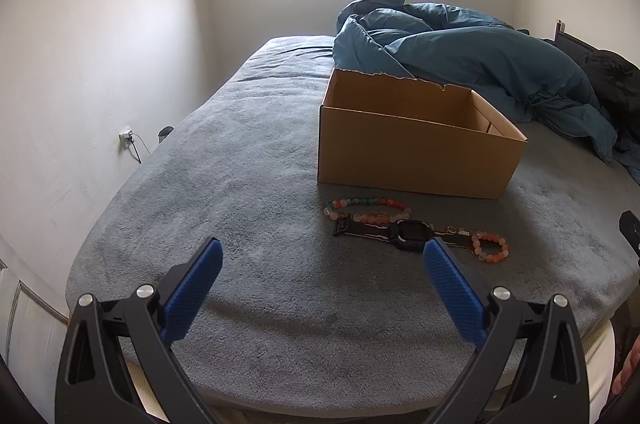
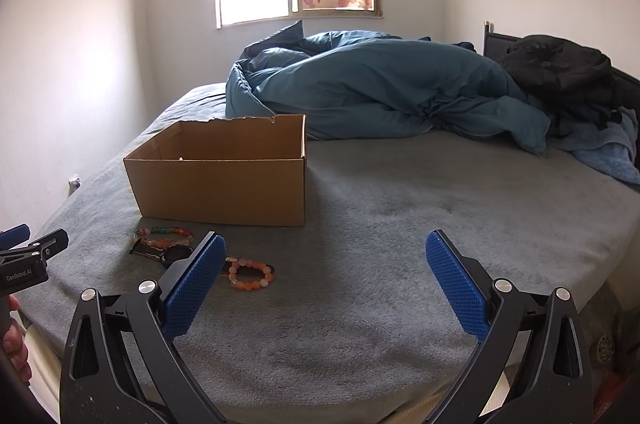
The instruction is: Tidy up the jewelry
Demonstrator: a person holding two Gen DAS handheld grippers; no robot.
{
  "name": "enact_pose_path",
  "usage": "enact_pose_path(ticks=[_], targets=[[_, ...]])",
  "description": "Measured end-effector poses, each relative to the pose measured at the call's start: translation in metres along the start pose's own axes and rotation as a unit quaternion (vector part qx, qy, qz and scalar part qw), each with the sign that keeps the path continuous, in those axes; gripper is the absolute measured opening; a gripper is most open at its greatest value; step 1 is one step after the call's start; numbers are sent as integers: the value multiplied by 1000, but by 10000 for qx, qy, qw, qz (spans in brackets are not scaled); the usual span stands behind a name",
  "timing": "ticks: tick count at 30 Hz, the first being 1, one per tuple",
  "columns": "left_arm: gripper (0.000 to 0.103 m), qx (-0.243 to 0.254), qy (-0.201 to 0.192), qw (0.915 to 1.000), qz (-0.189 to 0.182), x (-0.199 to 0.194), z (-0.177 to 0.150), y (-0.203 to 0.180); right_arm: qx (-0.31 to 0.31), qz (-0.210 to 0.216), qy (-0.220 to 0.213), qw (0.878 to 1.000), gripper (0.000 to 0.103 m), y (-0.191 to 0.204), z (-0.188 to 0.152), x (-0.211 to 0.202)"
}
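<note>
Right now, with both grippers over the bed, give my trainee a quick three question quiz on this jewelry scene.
1. True or false: the left gripper is shut on a bracelet.
2. Which item lies nearest the cardboard box? A) multicolor bead bracelet B) watch C) orange bead bracelet
3. Fill in: the jewelry lies on a ___ blanket.

Key: 1 false, both it and the right gripper are open and hold nothing; 2 A; 3 grey.

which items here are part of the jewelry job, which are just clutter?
Job items:
multicolour bead bracelet
orange bead bracelet
black watch
cardboard box, open
left gripper and right gripper, both open, holding nothing

Just lying about:
blue duvet
black garment
wall plug
</note>
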State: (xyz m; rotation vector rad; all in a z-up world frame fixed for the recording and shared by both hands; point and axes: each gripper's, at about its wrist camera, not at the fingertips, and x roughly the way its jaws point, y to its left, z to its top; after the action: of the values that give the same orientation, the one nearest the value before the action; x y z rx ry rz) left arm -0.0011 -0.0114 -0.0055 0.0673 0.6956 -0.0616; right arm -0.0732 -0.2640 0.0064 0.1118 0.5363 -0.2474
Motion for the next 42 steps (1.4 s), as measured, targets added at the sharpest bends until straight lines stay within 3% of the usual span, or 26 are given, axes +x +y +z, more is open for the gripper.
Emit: enact_pose_path(ticks=[42], targets=[[98, -42, 63, 10000, 55, 6, -2, 6, -57, 69, 82, 9999, 96, 8, -3, 2]])
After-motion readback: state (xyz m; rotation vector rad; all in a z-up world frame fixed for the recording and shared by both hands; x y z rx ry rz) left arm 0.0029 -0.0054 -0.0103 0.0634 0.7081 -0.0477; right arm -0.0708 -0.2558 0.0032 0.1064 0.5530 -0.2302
